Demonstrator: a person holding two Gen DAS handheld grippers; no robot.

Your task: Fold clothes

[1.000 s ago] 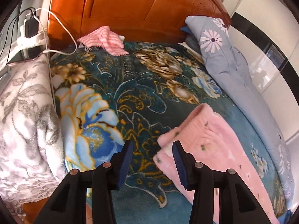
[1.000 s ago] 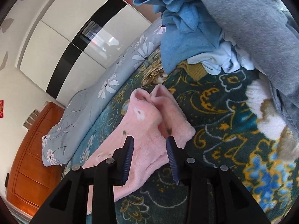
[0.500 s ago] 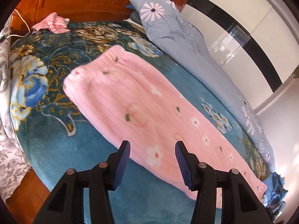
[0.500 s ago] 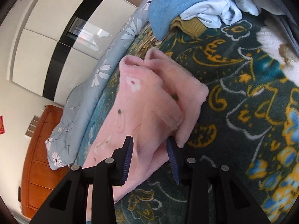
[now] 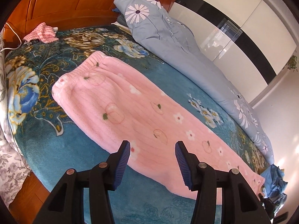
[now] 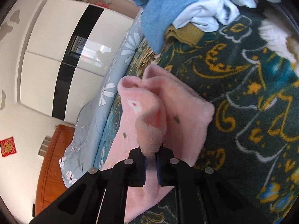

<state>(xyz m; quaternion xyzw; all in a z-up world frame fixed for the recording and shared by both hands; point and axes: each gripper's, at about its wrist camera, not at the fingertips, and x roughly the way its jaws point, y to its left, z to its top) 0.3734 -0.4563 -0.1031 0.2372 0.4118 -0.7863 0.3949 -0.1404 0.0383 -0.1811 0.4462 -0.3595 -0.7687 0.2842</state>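
A home bedroom: a bed under a floral blanket backs onto a wooden headboard, with a daisy-print duvet along the far side. A glossy white-and-black wardrobe stands beyond, and clothes are heaped on the bed.

The blue clothes pile is cut off at the far edge. The pink trousers' pinched fold is hidden between the right gripper's pads.
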